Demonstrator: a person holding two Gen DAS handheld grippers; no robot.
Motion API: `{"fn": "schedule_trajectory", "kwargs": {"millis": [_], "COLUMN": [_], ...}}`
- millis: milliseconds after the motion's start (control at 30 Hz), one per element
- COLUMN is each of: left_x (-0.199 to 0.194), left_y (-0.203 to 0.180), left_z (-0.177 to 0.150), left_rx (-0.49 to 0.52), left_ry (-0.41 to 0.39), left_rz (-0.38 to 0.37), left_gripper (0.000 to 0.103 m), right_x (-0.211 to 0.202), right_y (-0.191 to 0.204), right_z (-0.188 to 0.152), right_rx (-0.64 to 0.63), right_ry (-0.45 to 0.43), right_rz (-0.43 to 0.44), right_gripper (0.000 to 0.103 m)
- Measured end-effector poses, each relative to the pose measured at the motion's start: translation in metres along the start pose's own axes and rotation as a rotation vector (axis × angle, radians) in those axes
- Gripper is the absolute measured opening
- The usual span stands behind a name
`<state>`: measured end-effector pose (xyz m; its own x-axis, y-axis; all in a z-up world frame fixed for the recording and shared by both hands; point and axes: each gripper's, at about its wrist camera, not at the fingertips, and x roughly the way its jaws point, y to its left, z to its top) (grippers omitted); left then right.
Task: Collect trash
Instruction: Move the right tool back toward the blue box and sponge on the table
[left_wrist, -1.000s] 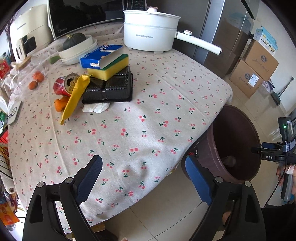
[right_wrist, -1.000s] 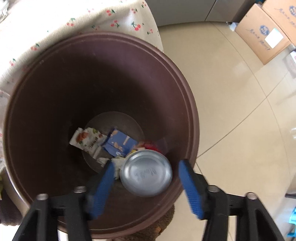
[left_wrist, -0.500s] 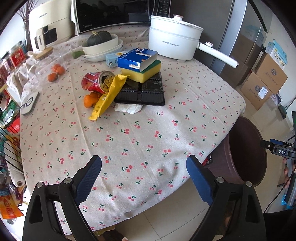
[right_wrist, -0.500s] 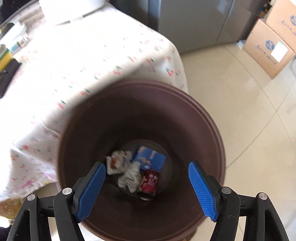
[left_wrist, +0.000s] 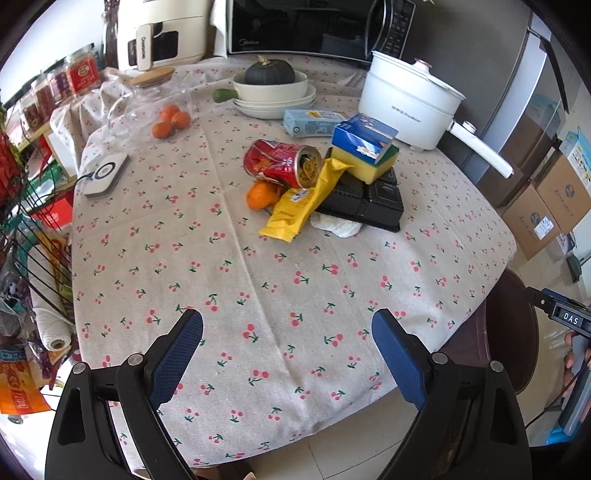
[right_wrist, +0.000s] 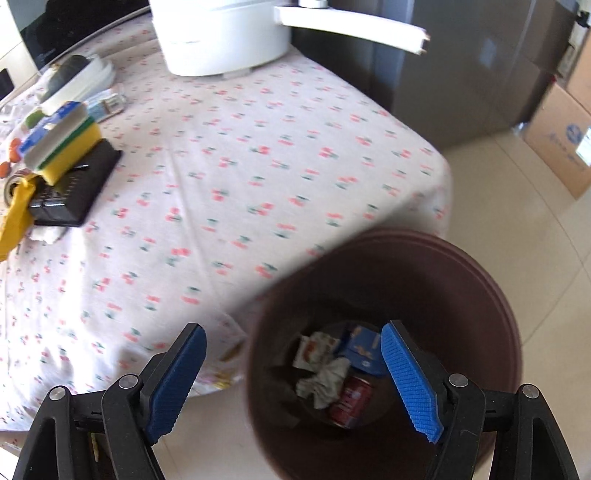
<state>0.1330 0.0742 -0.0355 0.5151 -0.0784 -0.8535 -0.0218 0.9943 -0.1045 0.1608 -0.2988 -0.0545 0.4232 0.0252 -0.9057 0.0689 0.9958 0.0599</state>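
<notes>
The left tool (left_wrist: 287, 341) gapes wide and empty over the worktop (left_wrist: 258, 295). Straight ahead of it lies the red can (left_wrist: 282, 166), long axis crosswise, mouth toward the yellow wrapper (left_wrist: 301, 205). The right tool (right_wrist: 293, 373), also wide and empty, hangs above the bin (right_wrist: 480, 295), farther from the can. The tissue (left_wrist: 338, 225) is half hidden.

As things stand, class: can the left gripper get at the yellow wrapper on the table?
Probably yes. The left gripper is open and empty, with only bare tablecloth between it and the yellow wrapper, whose near end lies uncovered.
</notes>
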Motion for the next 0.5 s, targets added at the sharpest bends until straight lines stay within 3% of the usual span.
{"fn": "schedule_trajectory", "kwargs": {"millis": [500], "left_x": [0.001], "left_y": [0.080], "left_z": [0.011], "left_rx": [-0.217], "left_ry": [-0.020], "left_rz": [0.062], "left_gripper": [0.094], "right_x": [0.017], "right_y": [0.110], "right_z": [0.034], "right_rx": [-0.079], "right_ry": [-0.046], "right_rz": [0.091], "right_gripper": [0.085]}}
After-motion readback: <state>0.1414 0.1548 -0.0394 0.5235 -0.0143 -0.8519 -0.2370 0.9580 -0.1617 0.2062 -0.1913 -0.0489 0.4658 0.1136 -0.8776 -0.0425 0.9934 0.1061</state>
